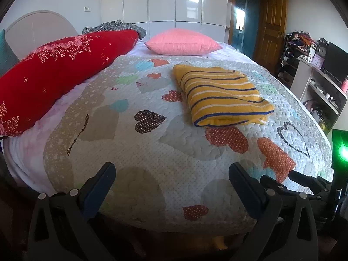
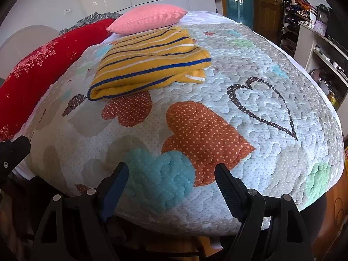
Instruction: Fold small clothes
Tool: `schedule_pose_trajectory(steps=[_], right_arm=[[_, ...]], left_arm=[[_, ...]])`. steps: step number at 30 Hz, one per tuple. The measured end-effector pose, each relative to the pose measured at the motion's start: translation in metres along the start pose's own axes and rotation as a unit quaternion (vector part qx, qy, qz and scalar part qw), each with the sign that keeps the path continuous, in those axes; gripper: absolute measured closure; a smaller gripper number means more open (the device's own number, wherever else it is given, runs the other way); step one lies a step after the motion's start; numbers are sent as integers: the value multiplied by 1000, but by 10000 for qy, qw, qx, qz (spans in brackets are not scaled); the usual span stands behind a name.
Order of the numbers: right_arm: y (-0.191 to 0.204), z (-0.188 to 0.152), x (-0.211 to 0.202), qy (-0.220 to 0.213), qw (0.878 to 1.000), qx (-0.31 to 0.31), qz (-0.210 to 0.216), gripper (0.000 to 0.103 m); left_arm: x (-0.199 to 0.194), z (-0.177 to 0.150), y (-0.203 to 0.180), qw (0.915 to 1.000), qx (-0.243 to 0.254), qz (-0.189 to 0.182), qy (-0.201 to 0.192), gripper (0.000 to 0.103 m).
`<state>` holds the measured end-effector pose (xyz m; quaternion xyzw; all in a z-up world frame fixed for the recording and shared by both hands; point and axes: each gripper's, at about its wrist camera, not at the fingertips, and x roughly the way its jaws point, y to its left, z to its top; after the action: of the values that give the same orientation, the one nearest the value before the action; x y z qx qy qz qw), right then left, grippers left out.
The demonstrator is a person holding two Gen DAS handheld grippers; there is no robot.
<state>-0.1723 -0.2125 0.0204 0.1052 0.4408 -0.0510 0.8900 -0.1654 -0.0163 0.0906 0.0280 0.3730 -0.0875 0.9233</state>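
A yellow garment with blue and white stripes (image 1: 221, 94) lies folded into a thick rectangle on the quilted bedspread (image 1: 141, 152), right of the bed's middle. It also shows in the right wrist view (image 2: 150, 62), far left of centre. My left gripper (image 1: 171, 174) is open and empty, hovering over the bed's near edge, well short of the garment. My right gripper (image 2: 171, 174) is open and empty, also at the near edge, with the garment far ahead to its left. Part of the right gripper (image 1: 304, 180) shows at the lower right of the left wrist view.
A long red floral pillow (image 1: 50, 74) lies along the bed's left side. A pink pillow (image 1: 182, 41) sits at the head of the bed. A checked cloth (image 1: 115, 27) lies behind the red pillow. Shelves and a desk (image 1: 322, 80) stand to the right.
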Motion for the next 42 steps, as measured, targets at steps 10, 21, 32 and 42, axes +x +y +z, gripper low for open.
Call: schedule_pose_trajectory(steps=[10, 21, 32, 42], right_arm=[[3, -1, 0, -3, 10000, -89, 24, 18], [7, -1, 0, -35, 9998, -195, 34, 18], [8, -1, 1, -14, 9997, -230, 56, 18], [9, -1, 1, -30, 9997, -255, 60, 18]], left_arm=[[3, -2, 0, 9999, -24, -39, 90, 0], [5, -3, 0, 9999, -33, -50, 128, 0], [10, -5, 2, 9997, -72, 3, 248, 0], [13, -5, 3, 9995, -89, -3, 310, 0]])
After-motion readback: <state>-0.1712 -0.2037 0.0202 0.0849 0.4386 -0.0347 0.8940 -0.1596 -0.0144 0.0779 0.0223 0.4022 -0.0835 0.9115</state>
